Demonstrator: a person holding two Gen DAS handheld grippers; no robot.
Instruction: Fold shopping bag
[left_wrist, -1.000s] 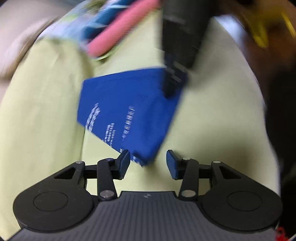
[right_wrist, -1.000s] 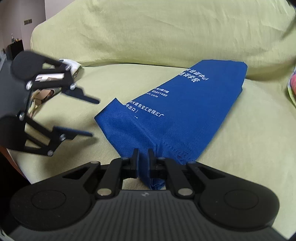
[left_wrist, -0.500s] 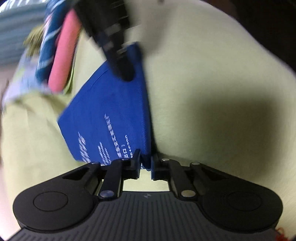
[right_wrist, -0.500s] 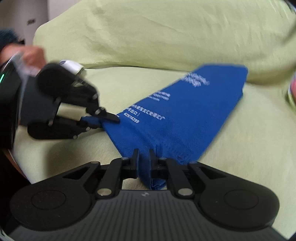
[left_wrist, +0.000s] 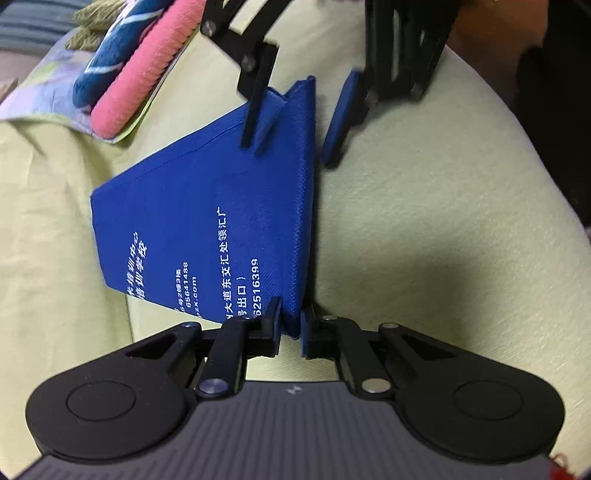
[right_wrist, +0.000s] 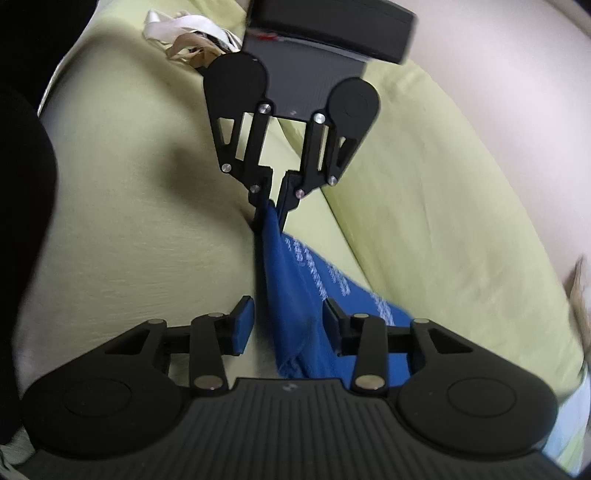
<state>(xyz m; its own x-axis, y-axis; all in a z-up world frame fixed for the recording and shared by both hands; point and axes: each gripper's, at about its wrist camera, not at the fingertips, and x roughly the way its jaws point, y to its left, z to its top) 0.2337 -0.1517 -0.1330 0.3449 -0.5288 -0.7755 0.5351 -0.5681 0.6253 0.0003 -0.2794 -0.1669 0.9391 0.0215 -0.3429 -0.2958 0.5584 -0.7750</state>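
1. Left wrist view: my left gripper (left_wrist: 290, 328) is clenched on a corner of the shopping bag (left_wrist: 207, 221), the blue woven cloth pinched between its black fingers and standing up in a folded ridge from that corner.
2. The bag is a flat, tapering wedge of coarse non-woven fabric with white printed characters and digits on its face. It lies on the pale yellow-green sofa cover (left_wrist: 424, 240), which has a fine ribbed weave.
3. At the far end of the bag, my right gripper (left_wrist: 295, 122) is spread apart: one thin black finger lies over the cloth, the other, with a blue pad, stands just beside the bag's edge over the cover.
4. Beyond the bag's far left side lies a pink ribbed roll (left_wrist: 142, 70) against dark blue patterned cloth (left_wrist: 107, 59).
5. Right wrist view: my right gripper (right_wrist: 288, 325) is released, its blue-padded fingers wide on either side of the bag (right_wrist: 295, 295), not pressing it.
6. The bag runs away from me as a narrow upright fold to my left gripper (right_wrist: 271, 205), whose black linkage closes on its far tip.
7. Past the left gripper, crumpled white and tan paper (right_wrist: 188, 37) rests on the sofa cover (right_wrist: 129, 184).
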